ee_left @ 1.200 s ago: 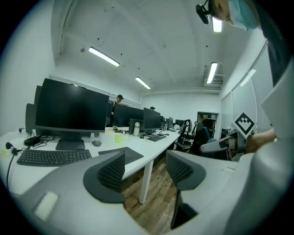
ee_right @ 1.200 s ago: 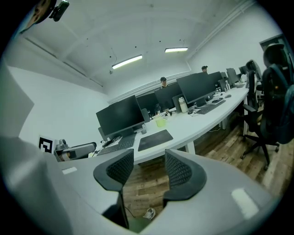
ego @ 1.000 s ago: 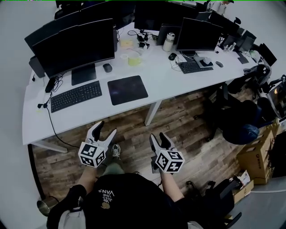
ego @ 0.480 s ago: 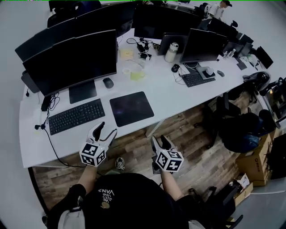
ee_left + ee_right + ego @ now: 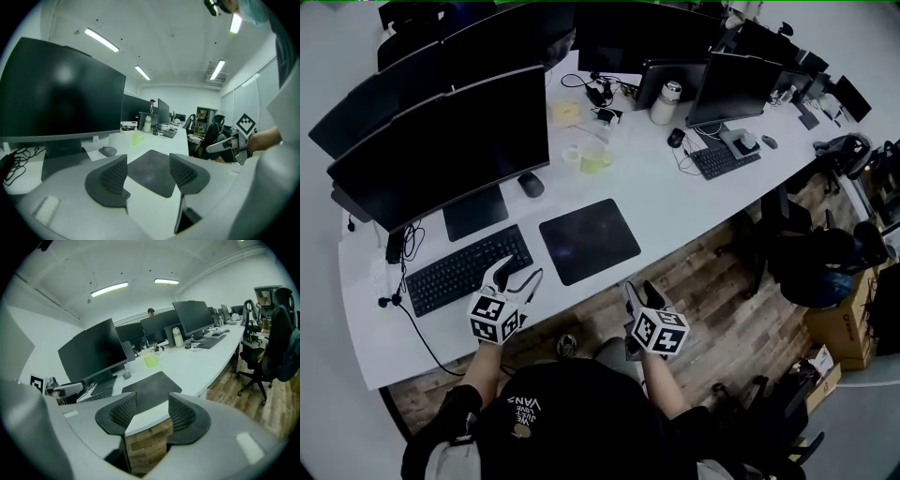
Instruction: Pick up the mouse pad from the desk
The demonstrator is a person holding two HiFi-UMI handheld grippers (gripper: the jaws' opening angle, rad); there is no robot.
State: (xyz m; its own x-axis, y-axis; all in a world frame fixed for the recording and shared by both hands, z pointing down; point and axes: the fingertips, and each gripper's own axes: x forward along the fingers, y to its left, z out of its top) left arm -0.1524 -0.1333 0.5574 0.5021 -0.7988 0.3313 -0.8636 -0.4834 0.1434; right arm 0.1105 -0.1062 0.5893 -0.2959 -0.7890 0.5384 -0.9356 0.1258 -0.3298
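Note:
A dark rectangular mouse pad (image 5: 589,240) lies flat on the white desk (image 5: 675,202), just right of a black keyboard (image 5: 465,270). My left gripper (image 5: 517,274) is open and empty over the desk's front edge, left of the pad. The left gripper view shows the pad (image 5: 152,171) ahead between its jaws. My right gripper (image 5: 638,294) is open and empty over the floor, short of the desk edge below the pad's right corner. Its own view looks over the edge at the pad (image 5: 151,386).
A large monitor (image 5: 441,150) stands behind the keyboard, with a mouse (image 5: 531,185) and a green cup (image 5: 596,161) beyond the pad. More monitors, a second keyboard (image 5: 720,157) and a bottle (image 5: 666,103) fill the far desk. Office chairs (image 5: 820,267) stand at right.
Both grippers and the head have moved toward the desk. The left gripper now reaches over the desk edge; the right one has come close to it. Jaws stay open.

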